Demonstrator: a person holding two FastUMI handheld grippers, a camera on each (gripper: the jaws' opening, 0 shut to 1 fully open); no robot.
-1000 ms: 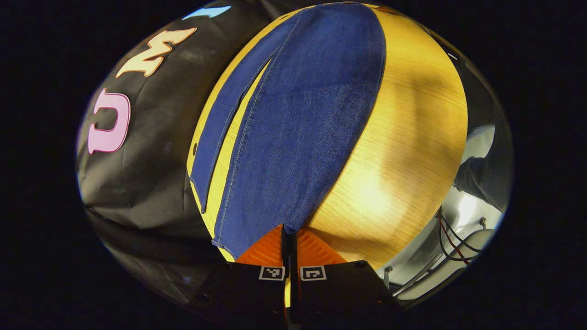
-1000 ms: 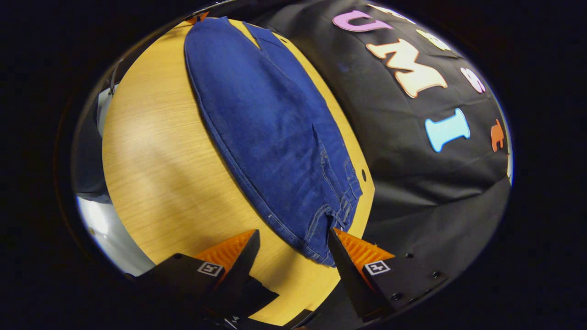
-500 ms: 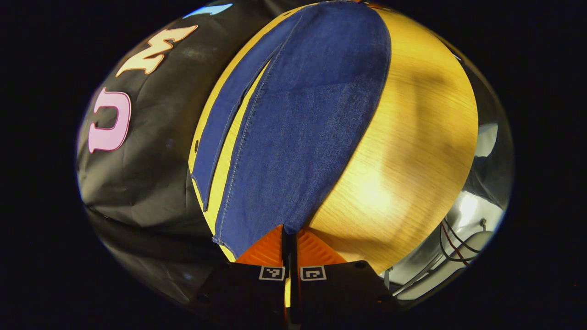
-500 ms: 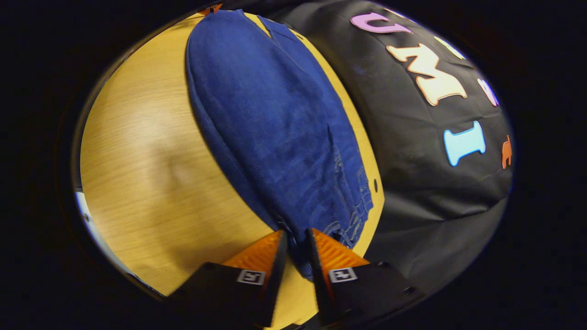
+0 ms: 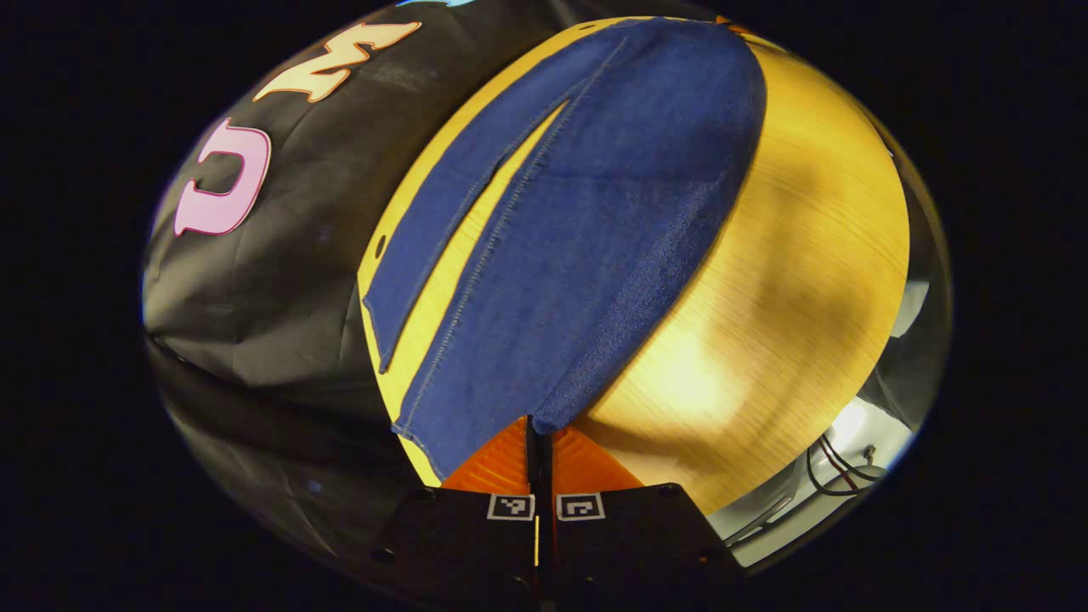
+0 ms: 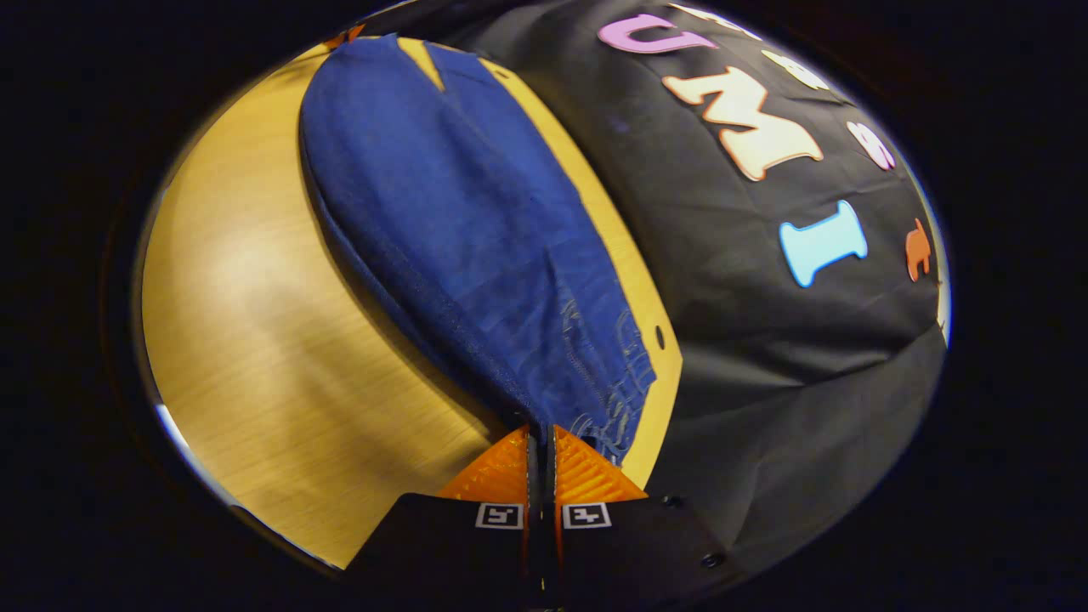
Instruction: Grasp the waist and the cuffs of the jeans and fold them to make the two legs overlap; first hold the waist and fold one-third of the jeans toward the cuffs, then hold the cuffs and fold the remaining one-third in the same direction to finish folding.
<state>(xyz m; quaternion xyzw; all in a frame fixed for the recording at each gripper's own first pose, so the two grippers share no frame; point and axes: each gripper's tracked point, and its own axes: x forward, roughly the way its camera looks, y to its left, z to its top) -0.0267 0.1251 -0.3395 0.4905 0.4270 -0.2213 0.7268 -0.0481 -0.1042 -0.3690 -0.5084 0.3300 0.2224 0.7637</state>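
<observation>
Both tongs, left (image 5: 538,425) and right (image 6: 540,433), pinch coarse blue denim jeans (image 5: 586,229) (stitched seams) lying on the wood-grain tabletop (image 5: 790,280).

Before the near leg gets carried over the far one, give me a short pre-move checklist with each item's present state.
1. Left tongs shut on the jeans cuff: ok.
2. Right tongs shut on the waist: ok.
3. Near leg's edge lifted off the table: ok.
4. Far leg lying flat: ok.
5. Legs already overlapping: not ok, a strip of table shows between them.
6. Grip depth on the fabric: cannot tell.
</observation>
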